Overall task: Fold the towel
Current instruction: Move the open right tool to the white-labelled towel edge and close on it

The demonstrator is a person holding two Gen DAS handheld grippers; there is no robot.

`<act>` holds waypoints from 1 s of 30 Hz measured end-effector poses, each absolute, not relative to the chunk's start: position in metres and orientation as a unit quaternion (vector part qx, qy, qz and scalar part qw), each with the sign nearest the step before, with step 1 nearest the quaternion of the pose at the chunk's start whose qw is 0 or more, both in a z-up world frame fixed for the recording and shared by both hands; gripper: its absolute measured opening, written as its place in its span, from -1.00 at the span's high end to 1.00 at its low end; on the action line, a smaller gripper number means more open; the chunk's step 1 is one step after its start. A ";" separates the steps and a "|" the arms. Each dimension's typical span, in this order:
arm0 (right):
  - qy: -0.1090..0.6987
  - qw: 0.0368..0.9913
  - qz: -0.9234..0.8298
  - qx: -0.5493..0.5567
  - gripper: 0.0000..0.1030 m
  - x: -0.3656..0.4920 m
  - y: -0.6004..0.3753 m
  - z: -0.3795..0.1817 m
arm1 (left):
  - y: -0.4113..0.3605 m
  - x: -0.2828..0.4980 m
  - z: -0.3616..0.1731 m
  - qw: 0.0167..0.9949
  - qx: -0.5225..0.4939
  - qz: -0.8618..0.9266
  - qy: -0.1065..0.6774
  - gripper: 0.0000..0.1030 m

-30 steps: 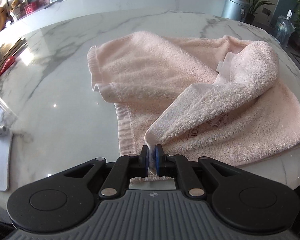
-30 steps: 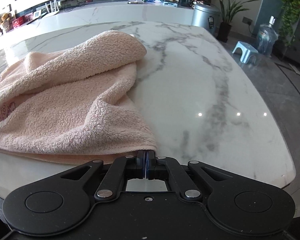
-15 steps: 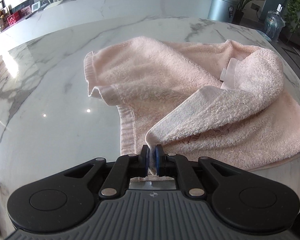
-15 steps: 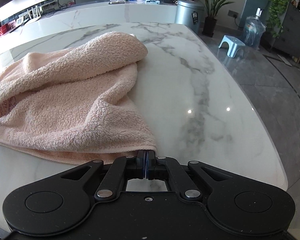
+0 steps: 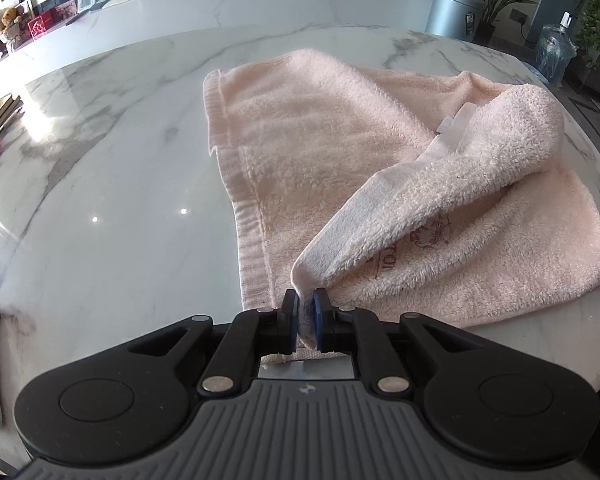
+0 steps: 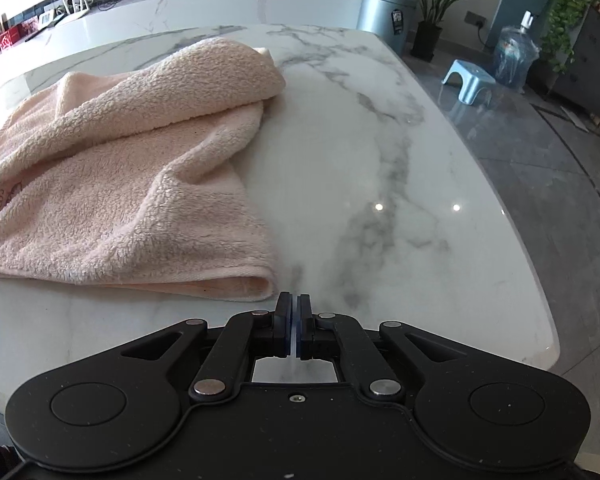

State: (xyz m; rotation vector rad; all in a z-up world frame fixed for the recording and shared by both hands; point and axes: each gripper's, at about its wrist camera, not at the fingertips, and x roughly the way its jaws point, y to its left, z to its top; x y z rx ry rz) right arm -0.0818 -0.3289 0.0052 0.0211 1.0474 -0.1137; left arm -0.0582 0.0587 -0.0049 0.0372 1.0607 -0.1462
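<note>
Stitching in a brownish thread marks the pink towel (image 5: 340,168) near its front edge, around four o'clock from the left gripper (image 5: 306,316); a few letters and a small motif show, partly tucked under a fold, too little to read as a word. A white care tag (image 5: 458,120) sticks out at about one o'clock, its print too small to make out. The grey bin (image 6: 386,16) beyond the table carries a dark label I cannot read either.

The towel lies rumpled on the marble table (image 5: 100,240). The left gripper pinches one corner between its narrow jaws, the cloth rising from the pads in a twisted ridge toward two o'clock. The ribbed hem runs from eleven o'clock down to the gripper, and the front edge sits near the table's near rim.

In the right wrist view the right gripper (image 6: 294,320) is closed with nothing between its pads, just beside the towel's folded corner at eleven o'clock but apart from it. Bare marble spreads wide from twelve to three o'clock, out to the rounded edge. Left of the towel, open marble also runs from nine to eleven o'clock.
</note>
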 end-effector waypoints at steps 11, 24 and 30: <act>0.508 0.857 0.070 -0.049 0.83 -0.038 -0.338 0.073 | 0.081 -0.073 -0.003 0.854 -0.020 -0.070 0.515 0.83; 0.507 0.777 0.286 -0.240 0.44 0.099 -0.277 0.108 | 0.075 -0.077 -0.001 0.853 0.017 -0.077 0.515 0.83; 0.517 0.722 0.353 -0.293 0.44 0.152 -0.243 0.089 | 0.071 -0.073 0.000 0.847 0.045 -0.092 0.522 0.83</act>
